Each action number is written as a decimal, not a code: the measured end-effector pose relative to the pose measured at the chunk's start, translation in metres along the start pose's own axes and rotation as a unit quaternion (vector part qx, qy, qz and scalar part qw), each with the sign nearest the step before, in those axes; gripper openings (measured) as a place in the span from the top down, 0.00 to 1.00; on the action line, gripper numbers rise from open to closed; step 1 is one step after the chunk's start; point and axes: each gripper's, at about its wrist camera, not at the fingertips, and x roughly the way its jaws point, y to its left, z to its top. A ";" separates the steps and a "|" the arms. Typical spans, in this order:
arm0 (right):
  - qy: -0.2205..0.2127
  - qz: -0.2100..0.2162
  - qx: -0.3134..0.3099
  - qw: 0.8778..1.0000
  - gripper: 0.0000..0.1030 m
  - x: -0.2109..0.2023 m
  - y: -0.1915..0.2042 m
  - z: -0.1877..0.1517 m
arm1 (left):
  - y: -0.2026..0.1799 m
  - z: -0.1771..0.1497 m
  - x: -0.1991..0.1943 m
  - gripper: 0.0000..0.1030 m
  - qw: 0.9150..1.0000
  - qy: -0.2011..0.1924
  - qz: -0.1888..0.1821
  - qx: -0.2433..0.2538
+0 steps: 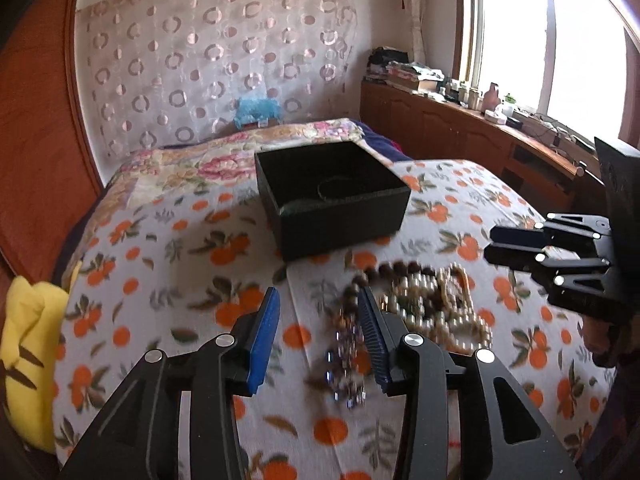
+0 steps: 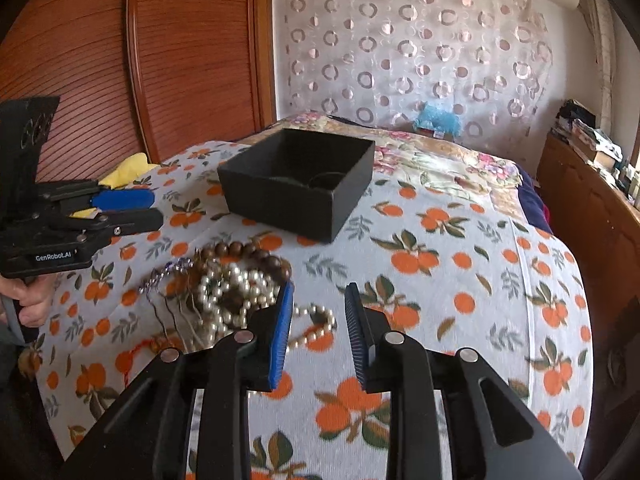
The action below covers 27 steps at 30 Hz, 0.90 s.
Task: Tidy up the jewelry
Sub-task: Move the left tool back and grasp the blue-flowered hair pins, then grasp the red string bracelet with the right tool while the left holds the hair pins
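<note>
A black open box [image 1: 332, 196] stands on the bed, with a dark ring-shaped bracelet [image 1: 334, 188] inside; it also shows in the right wrist view [image 2: 296, 184]. A pile of jewelry lies in front of it: pearl strands [image 1: 444, 304] [image 2: 232, 292], brown wooden beads [image 1: 384, 274] [image 2: 248, 254] and a purple crystal piece [image 1: 346, 356] [image 2: 168, 274]. My left gripper [image 1: 318, 308] is open and empty, just left of the pile. My right gripper [image 2: 318, 300] is open and empty, right of the pile. Each gripper shows in the other's view [image 1: 496, 244] [image 2: 154, 208].
The bed has an orange-fruit blanket [image 2: 460, 280] and a floral quilt [image 1: 192, 164] behind. A yellow plush [image 1: 28, 344] lies at the left edge. Wooden wardrobe doors [image 2: 180, 60] stand left; a cluttered wooden cabinet [image 1: 460, 120] runs under the window at right.
</note>
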 end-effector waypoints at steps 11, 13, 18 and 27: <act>0.004 0.003 0.010 1.000 0.72 -0.010 0.010 -0.019 | 0.002 -0.020 0.017 0.62 0.998 0.047 -0.032 -0.013; 0.006 0.003 0.011 1.000 0.72 -0.009 0.011 -0.020 | 0.002 -0.021 0.019 0.62 0.998 0.052 -0.035 -0.015; 0.007 0.005 0.014 1.000 0.72 -0.010 0.012 -0.021 | 0.002 -0.021 0.027 0.65 0.997 0.065 -0.039 -0.019; 0.010 0.008 0.014 1.000 0.72 -0.007 0.016 -0.024 | -0.004 -0.023 0.028 0.81 0.997 0.069 -0.039 -0.013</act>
